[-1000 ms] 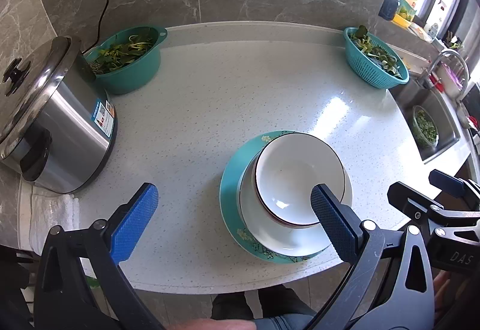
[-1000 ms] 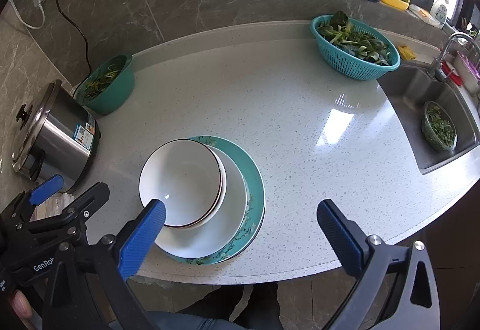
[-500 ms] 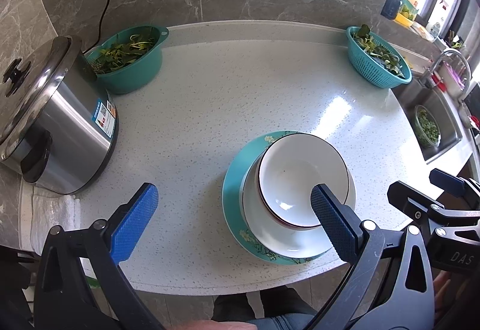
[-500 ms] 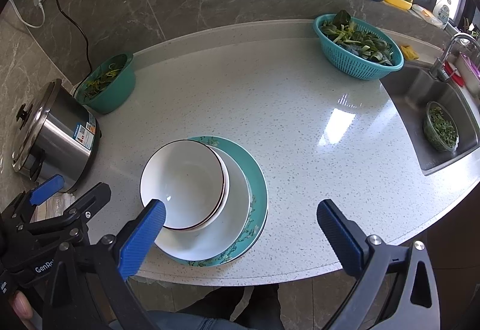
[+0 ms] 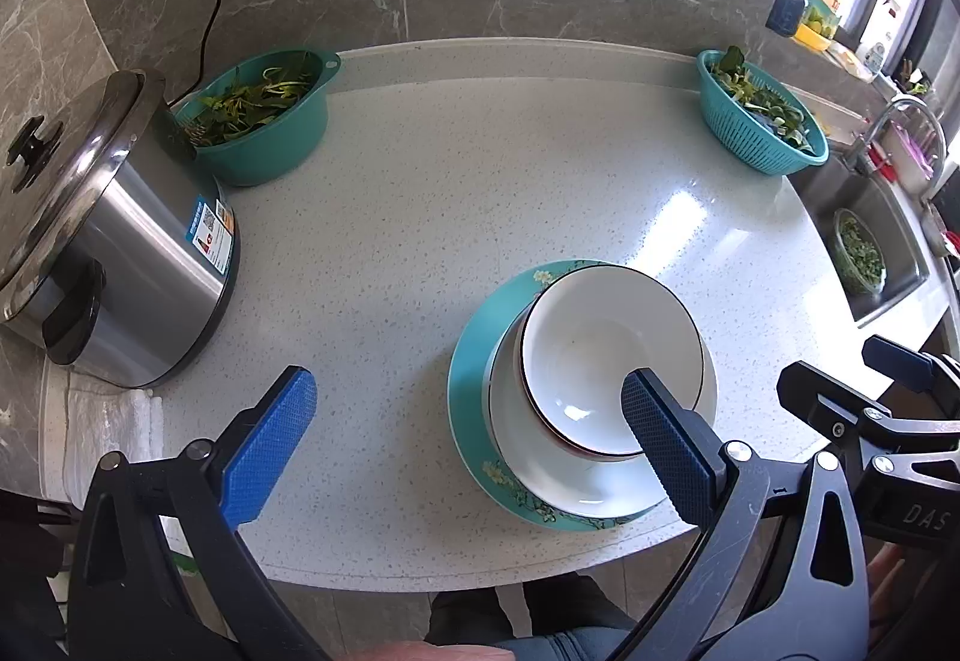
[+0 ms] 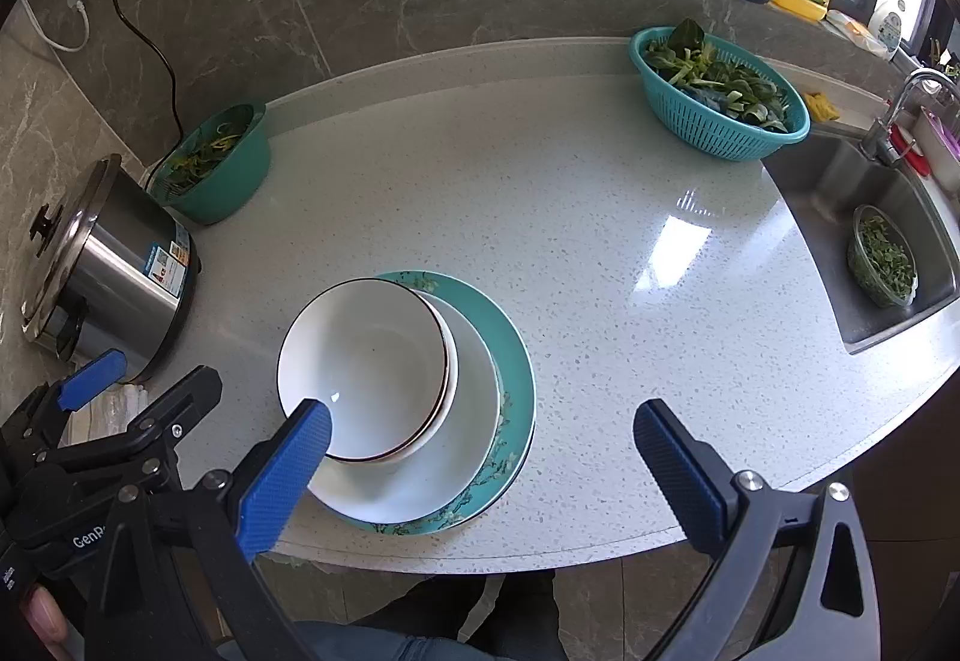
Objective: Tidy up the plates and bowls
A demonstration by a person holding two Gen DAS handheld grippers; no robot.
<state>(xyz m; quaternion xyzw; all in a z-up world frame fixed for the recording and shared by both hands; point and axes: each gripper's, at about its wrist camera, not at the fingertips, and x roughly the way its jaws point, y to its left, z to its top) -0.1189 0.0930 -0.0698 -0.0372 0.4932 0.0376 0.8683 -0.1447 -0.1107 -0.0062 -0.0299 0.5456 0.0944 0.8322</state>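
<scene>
Both the left gripper [image 5: 462, 439] and the right gripper [image 6: 480, 457] have backed up a tiny bit, still wide apart and empty, so the white bowl [image 6: 366, 373] sits stacked on the teal plate [image 6: 510, 361] at 6 o'clock, looking done.

The middle and back of the counter [image 6: 540, 193] lie bare for a gripper to pass, hemmed by the cooker [image 5: 114, 241] and green bowl [image 5: 264, 120] at left, the basket [image 6: 720, 90] and sink [image 6: 870, 265] at right, and the stacked dishes [image 6: 408, 397] near the front edge.
</scene>
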